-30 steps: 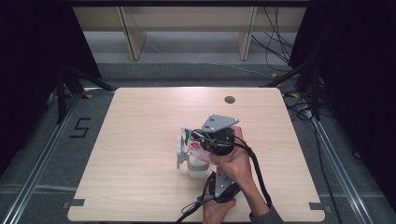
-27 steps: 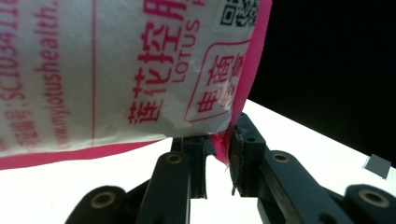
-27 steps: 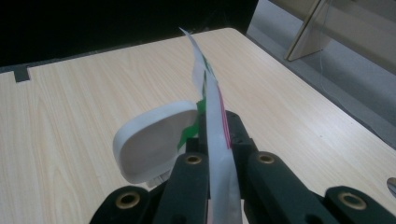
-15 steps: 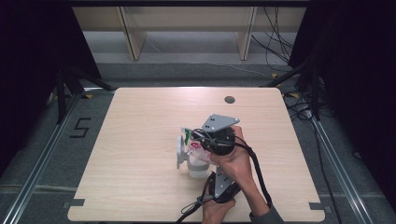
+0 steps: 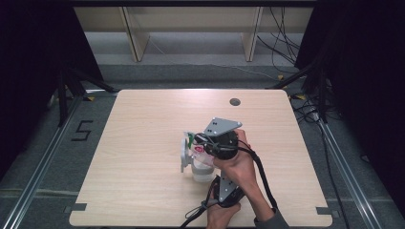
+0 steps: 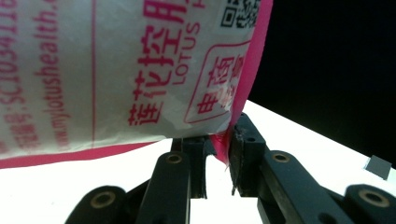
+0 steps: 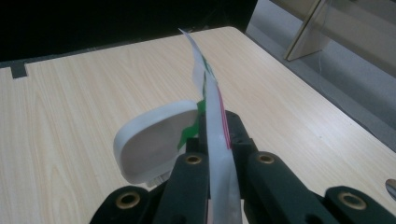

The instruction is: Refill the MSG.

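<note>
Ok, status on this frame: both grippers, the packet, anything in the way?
Left gripper shut on the packet's pink edge. Right gripper shut on its top strip. White container with open lid underneath. Table otherwise bare.

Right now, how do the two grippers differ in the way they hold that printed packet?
The left gripper pinches the packet by its pink sealed edge, printed face in view, with a gap between its jaws below the pinch. The right gripper clamps the packet edge-on, its jaws tight against it. In the high view, the right gripper sits farther up the table, the left nearer the person. Both are shut on the same packet.
</note>
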A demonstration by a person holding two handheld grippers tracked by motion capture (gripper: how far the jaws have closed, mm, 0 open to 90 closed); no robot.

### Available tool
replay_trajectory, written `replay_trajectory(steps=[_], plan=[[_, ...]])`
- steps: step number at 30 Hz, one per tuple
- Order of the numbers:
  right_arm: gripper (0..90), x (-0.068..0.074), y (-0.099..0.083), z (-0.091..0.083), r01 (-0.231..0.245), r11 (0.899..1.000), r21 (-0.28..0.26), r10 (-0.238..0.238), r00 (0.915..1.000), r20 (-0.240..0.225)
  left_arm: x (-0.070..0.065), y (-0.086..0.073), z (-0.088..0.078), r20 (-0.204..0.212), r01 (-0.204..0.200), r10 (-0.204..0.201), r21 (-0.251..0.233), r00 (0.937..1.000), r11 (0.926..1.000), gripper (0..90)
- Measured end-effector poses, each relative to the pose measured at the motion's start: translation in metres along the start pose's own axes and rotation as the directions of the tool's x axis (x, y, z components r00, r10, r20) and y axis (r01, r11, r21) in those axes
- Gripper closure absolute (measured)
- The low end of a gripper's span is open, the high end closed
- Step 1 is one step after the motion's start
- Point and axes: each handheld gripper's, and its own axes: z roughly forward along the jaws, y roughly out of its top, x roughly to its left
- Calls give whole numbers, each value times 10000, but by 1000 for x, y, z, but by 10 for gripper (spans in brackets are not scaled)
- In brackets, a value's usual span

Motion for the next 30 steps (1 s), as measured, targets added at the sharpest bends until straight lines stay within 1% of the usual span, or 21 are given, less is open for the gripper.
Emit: replay_trajectory(steps=[3,6,8,9,10,11,12,13,14,15,16,17,18,19,20,22,23,24,26,28,30], plan=[[890,0,0,-1,-95,10000,-19,95,10000,-17,0,0,0,-6,60,-60,-82,10000,9999,774],[890,1,1,-1,28,10000,-64,-28,10000,23,0,0,0,-3,12,-12,-120,10000,9999,773],[890,1,1,0,-50,10000,-33,50,10000,6,0,0,0,-14,78,-78,-52,10000,10000,773],[890,1,1,0,-17,10000,-13,17,10000,18,-4,0,3,94,617,-613,-561,9981,9965,773],[890,1,1,0,-11,10000,31,11,10000,-28,-6,0,5,150,889,-880,-767,9960,9931,773],[890,1,1,1,13,10000,22,-13,10000,32,-6,0,5,149,883,-874,-780,9961,9930,773],[890,1,1,1,22,10000,25,-22,10000,25,-4,0,3,121,600,-594,-515,9982,9969,773],[890,1,1,1,-10,10000,20,10,10000,27,0,0,0,-17,72,-72,-43,10000,10000,773],[890,1,1,1,-50,10000,22,50,10000,4,0,0,0,-22,55,-56,-61,10000,10000,773],[890,1,1,0,41,10000,26,-41,10000,-25,0,0,0,-16,37,-37,-61,10000,10000,773],[890,2,1,1,17,10000,-44,-17,10000,56,-6,0,5,160,903,-893,-801,9959,9927,773],[890,2,1,0,131,9999,46,-131,9999,10,-6,0,5,166,914,-904,-809,9958,9925,773],[889,3,2,1,104,9999,7,-104,9999,75,-5,0,4,158,895,-886,-783,9959,9929,773],[890,3,2,1,-59,9998,182,58,10000,66,-5,-1,4,153,899,-890,-738,9959,9932,773],[890,3,1,3,136,9999,64,-137,9999,40,-4,-1,4,214,894,-881,-748,9959,9932,773],[890,3,1,3,191,9998,61,-192,9998,44,-5,-1,4,203,964,-951,-794,9953,9922,773],[890,4,1,3,95,9999,86,-95,9999,66,-5,-1,4,114,919,-913,-755,9958,9929,772],[889,3,1,3,240,9997,42,-240,9997,43,-5,-1,4,191,920,-908,-780,9957,9927,772],[889,2,1,3,94,9999,56,-94,10000,-12,-5,-1,4,196,927,-915,-757,9956,9928,772],[889,2,1,2,95,9999,67,-95,9999,44,-5,-1,5,116,955,-949,-764,9954,9925,772],[890,2,1,2,82,9999,64,-82,10000,33,-5,-1,4,171,909,-898,-757,9958,9930,772]])
